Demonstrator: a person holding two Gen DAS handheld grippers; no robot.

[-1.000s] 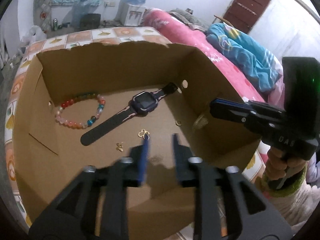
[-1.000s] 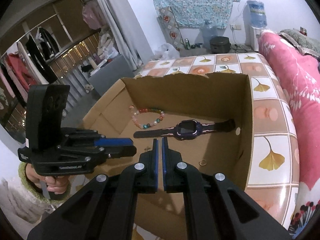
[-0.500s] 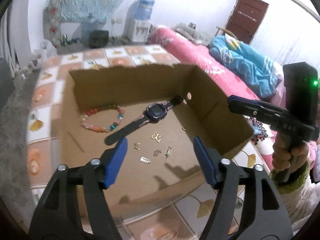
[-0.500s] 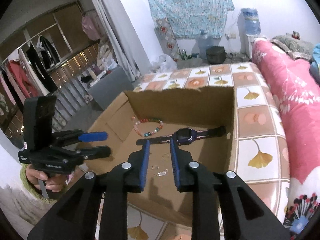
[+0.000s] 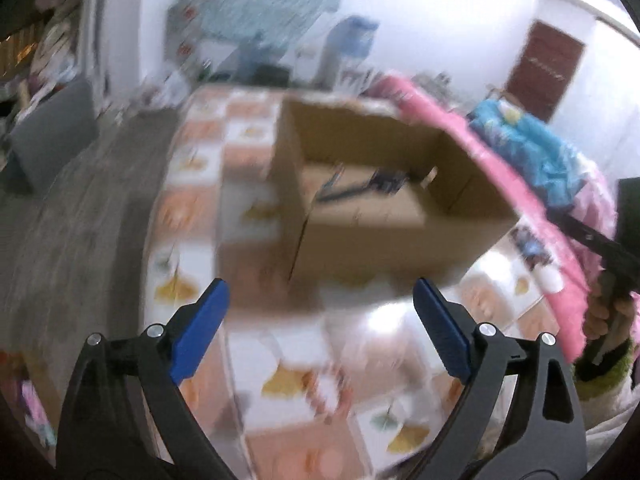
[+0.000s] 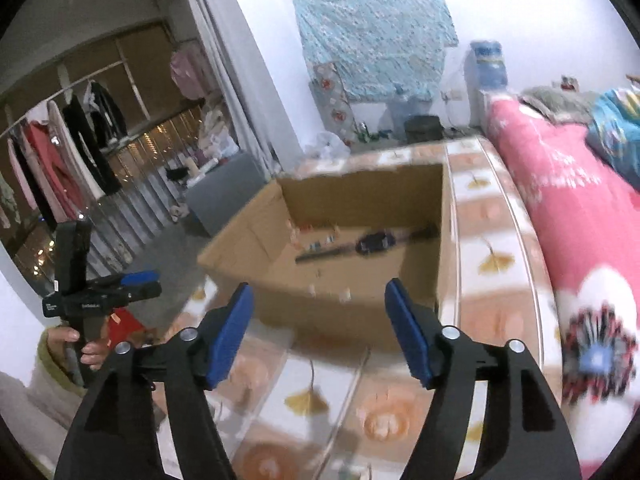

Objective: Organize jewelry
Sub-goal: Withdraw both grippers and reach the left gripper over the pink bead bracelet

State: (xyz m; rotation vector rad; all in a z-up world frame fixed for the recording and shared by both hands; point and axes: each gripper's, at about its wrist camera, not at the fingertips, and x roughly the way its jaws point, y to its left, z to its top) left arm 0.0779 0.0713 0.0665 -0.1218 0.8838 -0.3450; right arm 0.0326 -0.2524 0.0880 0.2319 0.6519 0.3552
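An open cardboard box stands on the tiled table. Inside it lie a dark smartwatch, a beaded bracelet and several small gold pieces. The box and the watch also show, blurred, in the left wrist view. My left gripper is open and empty, back from the box's near wall. My right gripper is open and empty, also short of the box. The left gripper also shows at the left of the right wrist view.
The table has orange and white ginkgo-leaf tiles. A pink bed with a blue blanket runs along the right. A grey stool stands on the floor to the left. A water dispenser stands by the back wall.
Both grippers have pulled back out of the box and opened wide. Several small gold pieces now lie on the box floor. The left wrist view is blurred by motion.
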